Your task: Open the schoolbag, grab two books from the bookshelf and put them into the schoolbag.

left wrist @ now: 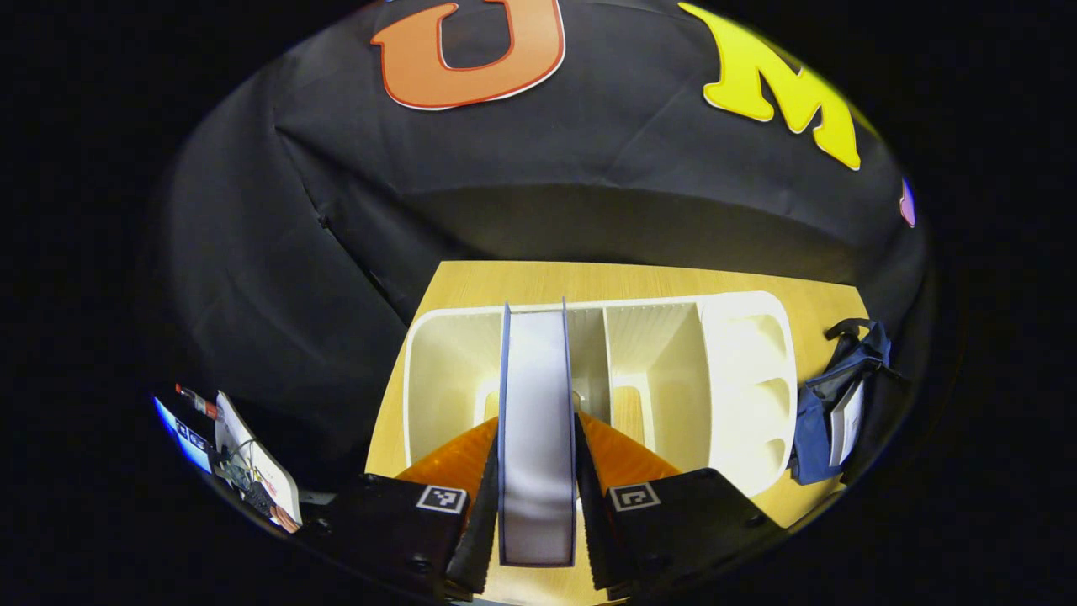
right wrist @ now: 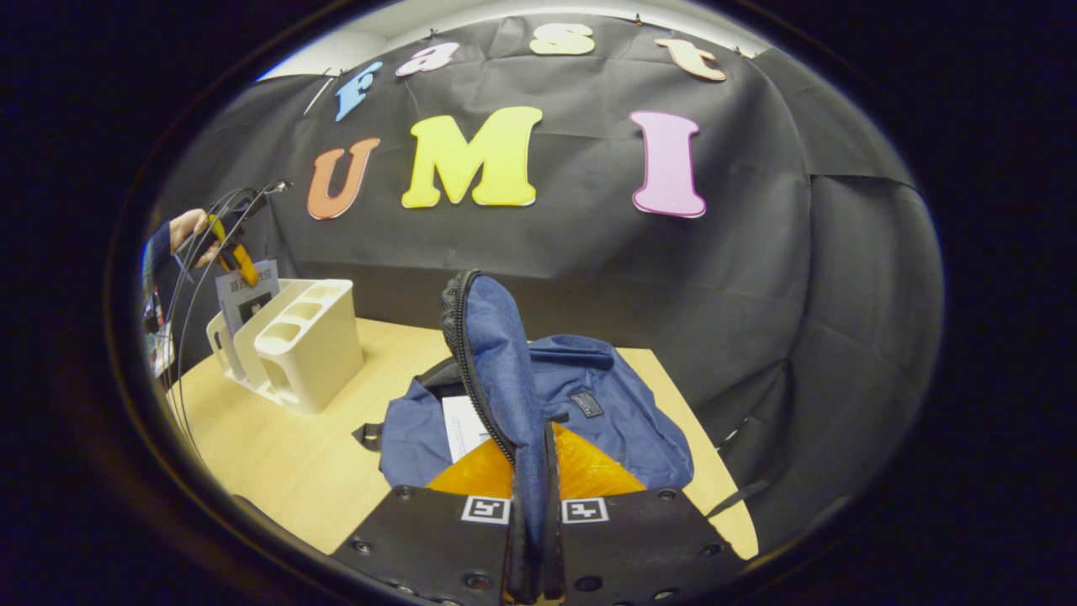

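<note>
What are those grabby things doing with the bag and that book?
A person is packing a schoolbag using two tongs. The left tongs are shut on a thin blue-edged book, held upright over the cream plastic bookshelf on the light wooden table. The right tongs pinch the zippered flap of the dark blue fabric schoolbag and hold it up, so the bag is open. One white book already sits inside.

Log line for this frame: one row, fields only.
left hand-held gripper: shut on book, over bookshelf | right hand-held gripper: shut on schoolbag flap, held up | schoolbag: open, one book inside
</note>
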The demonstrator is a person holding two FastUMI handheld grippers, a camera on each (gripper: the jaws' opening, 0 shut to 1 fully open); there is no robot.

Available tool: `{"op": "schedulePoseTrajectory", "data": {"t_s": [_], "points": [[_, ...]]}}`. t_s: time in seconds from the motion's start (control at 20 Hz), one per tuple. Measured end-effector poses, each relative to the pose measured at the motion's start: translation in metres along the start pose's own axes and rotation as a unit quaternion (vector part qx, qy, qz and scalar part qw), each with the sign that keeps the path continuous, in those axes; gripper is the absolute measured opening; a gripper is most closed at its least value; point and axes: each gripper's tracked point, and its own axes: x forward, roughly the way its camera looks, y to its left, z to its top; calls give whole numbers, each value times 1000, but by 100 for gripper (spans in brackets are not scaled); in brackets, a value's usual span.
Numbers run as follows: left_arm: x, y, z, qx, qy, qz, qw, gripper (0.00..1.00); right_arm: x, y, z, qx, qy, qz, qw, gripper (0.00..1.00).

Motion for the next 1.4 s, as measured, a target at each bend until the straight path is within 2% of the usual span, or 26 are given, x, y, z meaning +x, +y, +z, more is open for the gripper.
{"op": "schedulePoseTrajectory", "data": {"t_s": [0.2,0.4,0.85,1.2,1.4], "points": [[-18,-2,-17,-13,3,1,1000,41,-1,0,-5,7,-1,0,1000,8],[-44,-7,-34,-3,-17,5,1000,40,-3,3,-10,1,0,-2,1000,8],[-124,-14,-96,-20,-77,-30,996,40,1,9,-11,0,4,-4,1000,8],[-156,7,-155,-80,-100,-47,991,40,3,12,-13,-1,9,-5,1000,8],[-165,6,-186,-120,-99,-82,984,40,4,15,-16,3,14,-1,1000,8]]}}
